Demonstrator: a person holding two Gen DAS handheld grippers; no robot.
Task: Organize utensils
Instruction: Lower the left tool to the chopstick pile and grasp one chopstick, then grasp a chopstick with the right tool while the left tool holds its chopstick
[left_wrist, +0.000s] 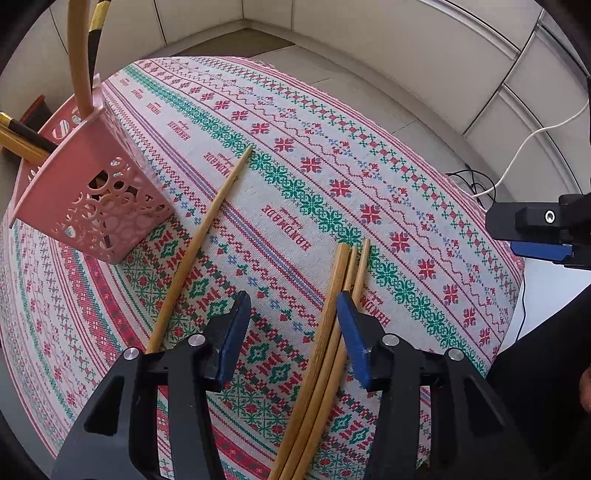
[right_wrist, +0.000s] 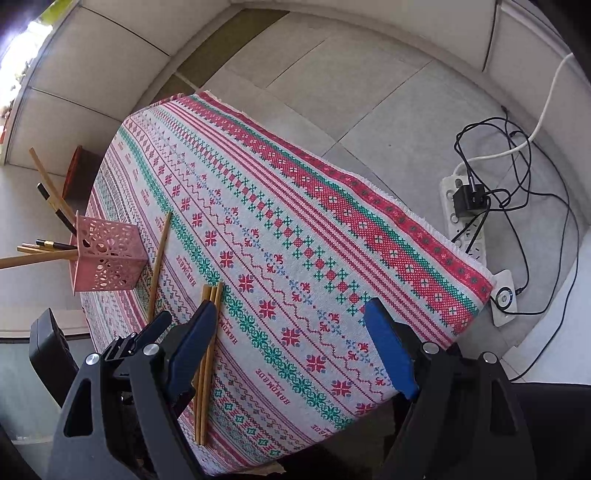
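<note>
Left wrist view: left gripper (left_wrist: 293, 325) at lower centre, jaws spread wide, nothing between them, blue pads hovering over the patterned tablecloth (left_wrist: 369, 155). Three bamboo chopsticks (left_wrist: 332, 332) lying side by side at lower centre right, running up from the bottom edge, passing just under the right-hand pad; contact with it cannot be told. A single chopstick (left_wrist: 207, 236) lying apart to the left, slanting from beside the left-hand finger up toward centre frame. Pink perforated holder (left_wrist: 92, 184) at the left edge of the frame, standing on the cloth, with bamboo and dark-handled utensils (left_wrist: 81, 55) sticking out of its top. Right gripper (left_wrist: 535, 229) poking in at the right edge, seen side-on, its opening not clear here. Right wrist view: right gripper (right_wrist: 291, 343) at lower centre, jaws spread wide, holding nothing, above the near part of the tablecloth (right_wrist: 332, 192). Three chopsticks (right_wrist: 207, 362) at lower left of centre, close beside the left-hand blue pad. Single chopstick (right_wrist: 159, 266) further up and left, lying next to the pink holder (right_wrist: 107, 258) at left of frame, with utensils (right_wrist: 48, 188) leaning out of it. Left gripper (right_wrist: 155, 328) glimpsed at lower left behind the finger. Power strip (right_wrist: 465, 210) with black cables (right_wrist: 517, 155) on the tiled floor at upper right.
</note>
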